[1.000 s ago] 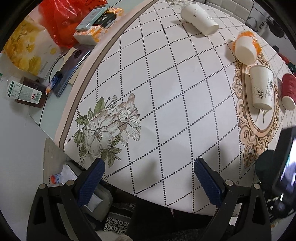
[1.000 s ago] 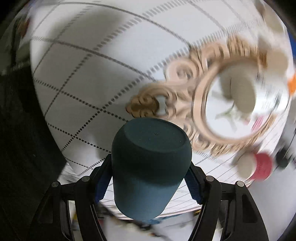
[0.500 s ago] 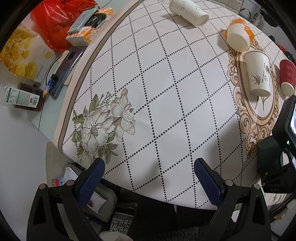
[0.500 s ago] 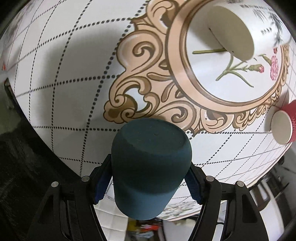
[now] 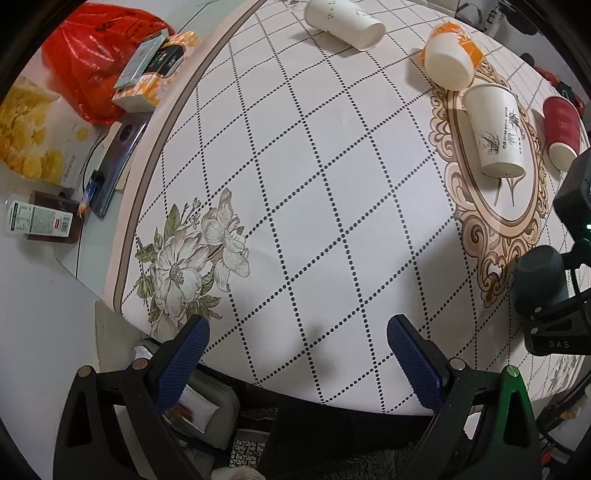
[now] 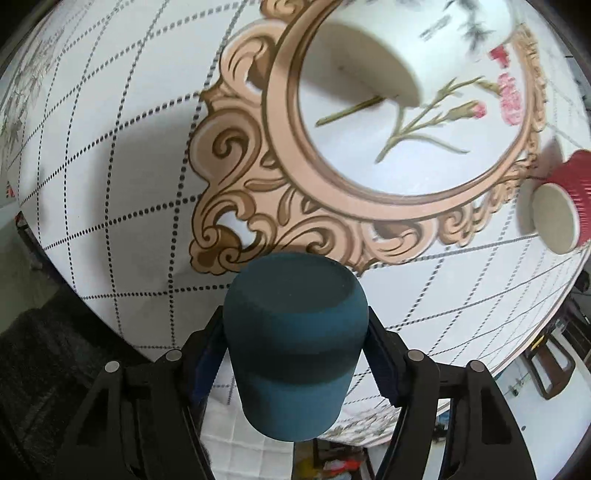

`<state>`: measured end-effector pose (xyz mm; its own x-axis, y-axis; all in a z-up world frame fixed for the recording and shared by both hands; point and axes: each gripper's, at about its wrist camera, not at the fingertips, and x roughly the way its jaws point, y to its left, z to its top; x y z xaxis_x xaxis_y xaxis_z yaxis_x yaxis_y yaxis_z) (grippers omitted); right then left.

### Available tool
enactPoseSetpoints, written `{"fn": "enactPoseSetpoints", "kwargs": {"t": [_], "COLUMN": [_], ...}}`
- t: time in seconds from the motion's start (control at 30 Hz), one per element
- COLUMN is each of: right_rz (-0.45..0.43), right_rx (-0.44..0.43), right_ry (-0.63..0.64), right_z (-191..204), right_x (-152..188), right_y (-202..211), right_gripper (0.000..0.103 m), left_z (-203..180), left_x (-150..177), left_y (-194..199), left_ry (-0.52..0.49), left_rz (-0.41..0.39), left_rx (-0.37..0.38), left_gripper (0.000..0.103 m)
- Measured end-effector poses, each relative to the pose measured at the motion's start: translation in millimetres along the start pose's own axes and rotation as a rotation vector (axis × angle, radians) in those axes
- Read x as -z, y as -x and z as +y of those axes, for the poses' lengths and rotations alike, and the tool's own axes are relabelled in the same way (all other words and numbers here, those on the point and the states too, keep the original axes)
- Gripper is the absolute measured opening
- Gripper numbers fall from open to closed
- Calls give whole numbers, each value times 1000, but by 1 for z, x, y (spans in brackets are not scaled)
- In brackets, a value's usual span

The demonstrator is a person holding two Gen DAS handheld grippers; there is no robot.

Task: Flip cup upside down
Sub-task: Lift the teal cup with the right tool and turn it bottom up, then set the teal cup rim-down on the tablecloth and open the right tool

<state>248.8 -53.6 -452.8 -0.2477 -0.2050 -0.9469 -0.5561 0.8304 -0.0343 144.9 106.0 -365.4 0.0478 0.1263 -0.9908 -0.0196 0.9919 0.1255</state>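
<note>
My right gripper [image 6: 295, 350] is shut on a dark teal cup [image 6: 295, 332], held with its closed base pointing forward, above the near part of the table with the ornate oval print [image 6: 280, 192]. The teal cup and right gripper also show at the right edge of the left wrist view [image 5: 539, 280]. My left gripper [image 5: 295, 347] is open and empty over the table's near edge.
Several cups lie on their sides on the patterned tablecloth [image 5: 295, 184]: a white grass-print cup [image 5: 495, 136], a red ribbed cup [image 5: 561, 129], an orange cup [image 5: 450, 55], a white cup [image 5: 343, 22]. Left of the cloth lie a phone [image 5: 118, 158], boxes, a red bag [image 5: 96, 66].
The right gripper with the teal cup has moved closer to the table and toward the oval print. The left gripper has drawn back slightly and stays open.
</note>
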Motion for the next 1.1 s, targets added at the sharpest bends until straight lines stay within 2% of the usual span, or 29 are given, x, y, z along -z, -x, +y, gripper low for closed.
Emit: {"fn": "enactPoseSetpoints", "kwargs": {"t": [0.23, 0.33, 0.5, 0.6, 0.7, 0.77, 0.9, 1.1], "right_rz": [-179, -300, -567, -718, -818, -852, -887, -867], "right_rx": [-27, -66, -107, -124, -112, -115, -66, -46], "right_ry": [-117, -216, -375, -440, -497, -518, -520, -533], "right_z": [-31, -50, -74, -69, -41, -36, -19, -7], "right_x": [34, 57, 98, 120, 124, 127, 142, 147], "right_y": [27, 40, 52, 54, 48, 42, 37, 28], "right_gripper": [71, 71, 71, 71, 71, 71, 71, 71], "left_z": [-18, -27, -40, -47, -55, -59, -65, -70], "left_x": [-8, -12, -21, -25, -26, -24, -19, -9], "left_y": [4, 5, 5, 4, 3, 3, 4, 4], "left_ry": [-44, -62, -83, -101, -120, -137, -171, -201], "left_rz": [-5, -8, 3, 3, 7, 9, 6, -1], "left_rx": [13, 23, 37, 33, 29, 25, 26, 42], "left_gripper": [99, 99, 99, 99, 99, 99, 99, 99]}}
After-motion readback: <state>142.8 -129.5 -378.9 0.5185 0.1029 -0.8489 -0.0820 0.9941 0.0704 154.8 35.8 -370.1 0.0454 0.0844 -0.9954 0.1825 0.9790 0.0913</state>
